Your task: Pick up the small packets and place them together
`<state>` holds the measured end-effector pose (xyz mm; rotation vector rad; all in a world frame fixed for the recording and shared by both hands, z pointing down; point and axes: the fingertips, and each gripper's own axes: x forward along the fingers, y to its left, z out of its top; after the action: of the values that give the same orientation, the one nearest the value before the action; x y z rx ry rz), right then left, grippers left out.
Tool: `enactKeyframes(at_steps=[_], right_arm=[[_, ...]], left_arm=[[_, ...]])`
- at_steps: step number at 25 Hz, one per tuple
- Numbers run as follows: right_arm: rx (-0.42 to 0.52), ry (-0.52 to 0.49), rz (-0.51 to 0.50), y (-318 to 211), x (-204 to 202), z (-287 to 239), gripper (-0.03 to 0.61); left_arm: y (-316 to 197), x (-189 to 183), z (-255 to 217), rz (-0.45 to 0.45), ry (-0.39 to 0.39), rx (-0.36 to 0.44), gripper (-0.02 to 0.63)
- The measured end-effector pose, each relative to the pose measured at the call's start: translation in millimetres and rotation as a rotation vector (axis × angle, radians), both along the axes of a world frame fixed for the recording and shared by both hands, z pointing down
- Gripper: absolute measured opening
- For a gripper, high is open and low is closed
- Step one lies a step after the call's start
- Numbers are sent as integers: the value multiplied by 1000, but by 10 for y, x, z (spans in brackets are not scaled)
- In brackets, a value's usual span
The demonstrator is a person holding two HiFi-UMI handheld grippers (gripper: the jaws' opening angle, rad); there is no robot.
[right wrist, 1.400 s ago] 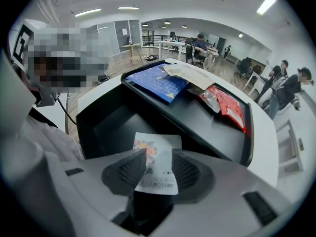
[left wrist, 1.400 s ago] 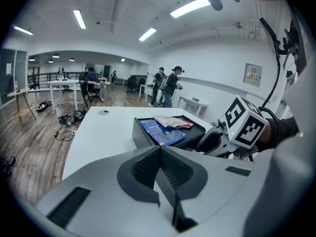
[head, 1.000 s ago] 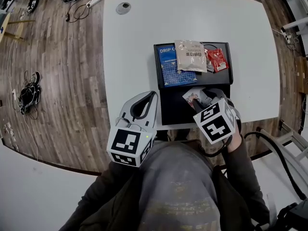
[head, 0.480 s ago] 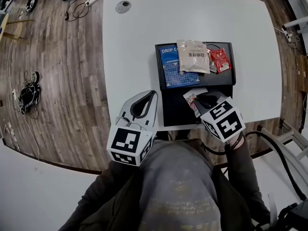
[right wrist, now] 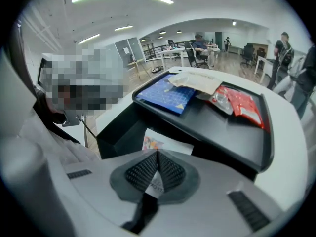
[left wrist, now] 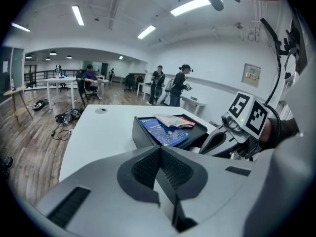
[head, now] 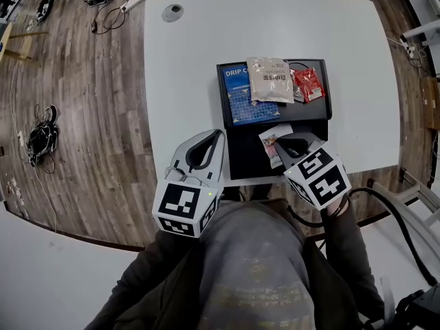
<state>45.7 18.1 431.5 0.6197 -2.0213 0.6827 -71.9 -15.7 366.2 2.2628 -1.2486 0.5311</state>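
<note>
Packet — half under right tongs

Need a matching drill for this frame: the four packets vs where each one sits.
Packets:
1. blue packet
2. beige packet
3. red packet
4. white packet

Places:
A. pinched in the right gripper
B. right end of the black tray
C. left end of the tray, partly covered
D. lying over the blue packet's right side

Pairs: 1-C, 2-D, 3-B, 4-A.

The right gripper's jaws have just closed on the white packet.
</note>
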Motion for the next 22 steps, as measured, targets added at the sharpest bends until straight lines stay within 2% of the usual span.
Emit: enactKeyframes(at_steps=[13,22], right_arm=[[62,-42,-24,160,-30,-292,8],[152,-128,-49,59,-132,-836,8]], left_arm=[[192,61,-138,-20,-4,46,3],[220,103,-237,-48,8,74,3]])
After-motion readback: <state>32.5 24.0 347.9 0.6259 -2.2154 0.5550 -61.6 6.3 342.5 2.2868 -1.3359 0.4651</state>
